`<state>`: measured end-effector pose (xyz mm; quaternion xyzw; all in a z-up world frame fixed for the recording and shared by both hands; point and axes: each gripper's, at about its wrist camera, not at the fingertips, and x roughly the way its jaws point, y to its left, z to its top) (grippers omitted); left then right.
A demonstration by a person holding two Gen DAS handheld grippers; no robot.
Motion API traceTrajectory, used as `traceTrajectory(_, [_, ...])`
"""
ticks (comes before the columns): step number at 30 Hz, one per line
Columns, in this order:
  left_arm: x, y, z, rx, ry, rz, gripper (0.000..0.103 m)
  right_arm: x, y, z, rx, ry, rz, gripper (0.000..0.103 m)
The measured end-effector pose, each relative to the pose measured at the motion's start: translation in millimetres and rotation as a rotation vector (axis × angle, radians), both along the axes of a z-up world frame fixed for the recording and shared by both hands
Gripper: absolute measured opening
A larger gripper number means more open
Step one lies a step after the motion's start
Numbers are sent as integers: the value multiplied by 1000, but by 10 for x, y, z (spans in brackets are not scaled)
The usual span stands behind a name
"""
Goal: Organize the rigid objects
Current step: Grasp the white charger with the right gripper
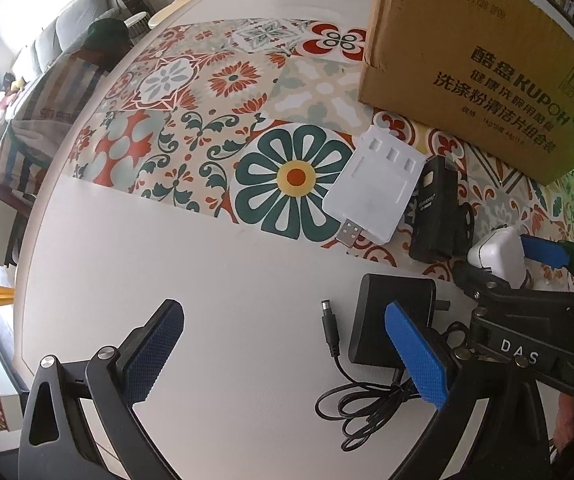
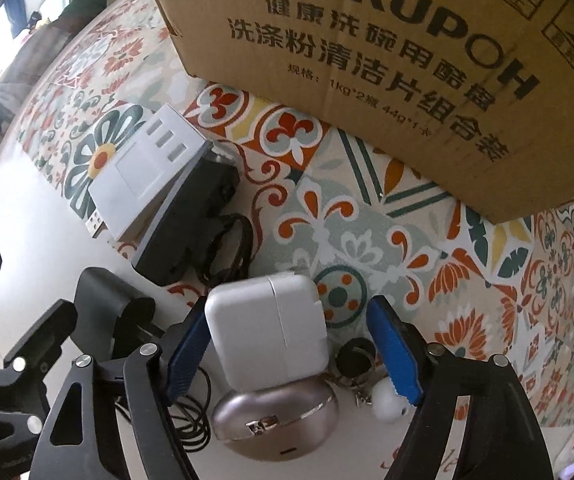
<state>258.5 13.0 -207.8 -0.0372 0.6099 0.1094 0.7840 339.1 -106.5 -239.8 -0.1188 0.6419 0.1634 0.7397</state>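
My right gripper [image 2: 291,344] is open with its blue pads either side of a white square power adapter [image 2: 269,326]; the left pad touches it, the right stands apart. The adapter leans on a silver clamshell case [image 2: 275,420]. It also shows in the left wrist view [image 1: 497,254]. My left gripper [image 1: 283,356] is open and empty over the white table, its right pad in front of a black power brick [image 1: 383,312] with a coiled cable [image 1: 363,404]. A white USB hub [image 1: 375,184] leans on a black charger [image 1: 437,212].
A large cardboard box [image 1: 475,52] stands at the back on the patterned mat [image 1: 207,120]. A black ring [image 2: 353,356], a keyring and a small white ball [image 2: 387,400] lie by my right gripper's right finger. The table's left edge drops to a sofa area.
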Motion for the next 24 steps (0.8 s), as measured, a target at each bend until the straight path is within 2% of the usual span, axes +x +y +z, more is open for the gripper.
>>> traceTrajectory(4, [7,1,0,-1,-2,-8,103,11,63,-17,-5,-25,3,69])
traceTrajectory(8, [0,-21,26,2,-8,-26,103,-14,177,19,-9,-61,23,50])
traceTrajectory(15, [-31,-59,113,-13,-33,-56,103,1,194,76,12,-68,-13,49])
traceTrajectory(24, [-76,-73,176,-51,-46,-91,100,-217,-56,500,35,-122,-90,49])
